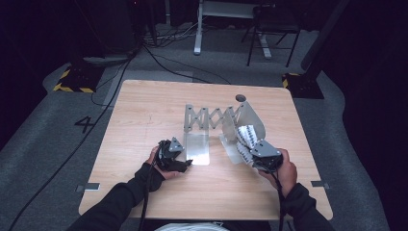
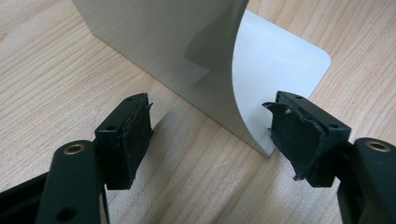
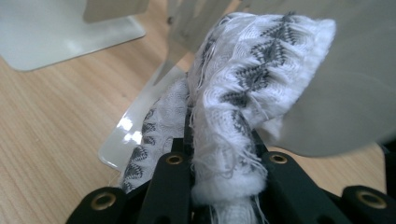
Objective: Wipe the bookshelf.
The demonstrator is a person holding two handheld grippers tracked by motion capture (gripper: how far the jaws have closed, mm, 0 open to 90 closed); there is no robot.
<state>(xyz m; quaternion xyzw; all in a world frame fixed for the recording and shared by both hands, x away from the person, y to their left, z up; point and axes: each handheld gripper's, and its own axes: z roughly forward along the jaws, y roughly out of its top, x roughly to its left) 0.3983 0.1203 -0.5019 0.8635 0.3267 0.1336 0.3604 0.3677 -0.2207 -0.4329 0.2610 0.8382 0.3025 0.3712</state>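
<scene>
1. The right gripper (image 1: 255,153) is clamped on a white cloth with a grey zigzag pattern (image 3: 243,112); the jaws press it from both sides.
2. The cloth lies at the right end plate (image 1: 252,120) of a metal expanding rack (image 1: 211,118) (scissor links join its two ends), near the middle of the wooden table (image 1: 144,110).
3. The cloth rests against that plate's upright wall and over its flat base.
4. The left gripper (image 2: 210,135) stands with jaws wide apart, gripping nothing.
5. The corner of the left end plate (image 2: 280,70) lies between its pads (image 2: 135,135); neither pad presses on it.
</scene>
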